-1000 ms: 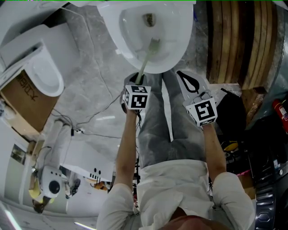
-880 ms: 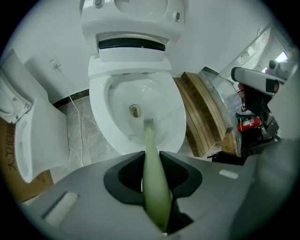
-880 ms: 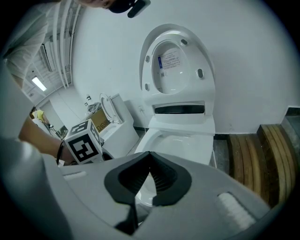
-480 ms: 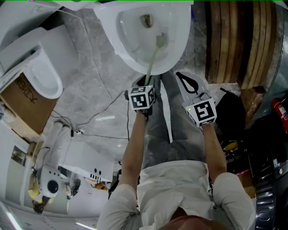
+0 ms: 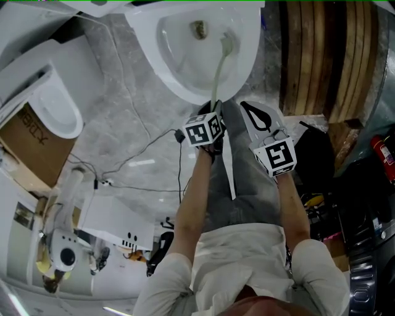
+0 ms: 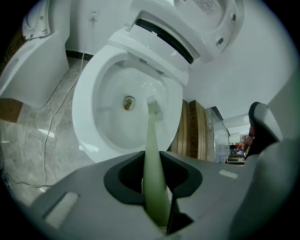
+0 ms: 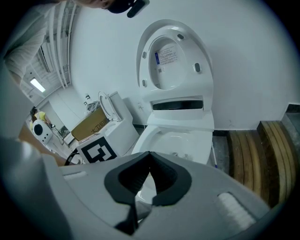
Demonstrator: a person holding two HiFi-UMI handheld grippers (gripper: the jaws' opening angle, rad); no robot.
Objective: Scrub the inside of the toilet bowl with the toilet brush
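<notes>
Left tool (image 6: 152, 161) clamps the toilet brush (image 6: 151, 136), its head inside the toilet bowl (image 6: 84, 108); right tool (image 7: 149, 154) closed, empty.

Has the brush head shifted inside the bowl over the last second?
Yes. In the head view the head of the toilet brush has swept right and up the picture, from below the drain hole to its right.

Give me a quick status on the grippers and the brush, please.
Left gripper shut on brush handle. Right gripper shut, empty, held aside. Brush head inside bowl, right of the drain. Lid up, nothing in the way.
</notes>
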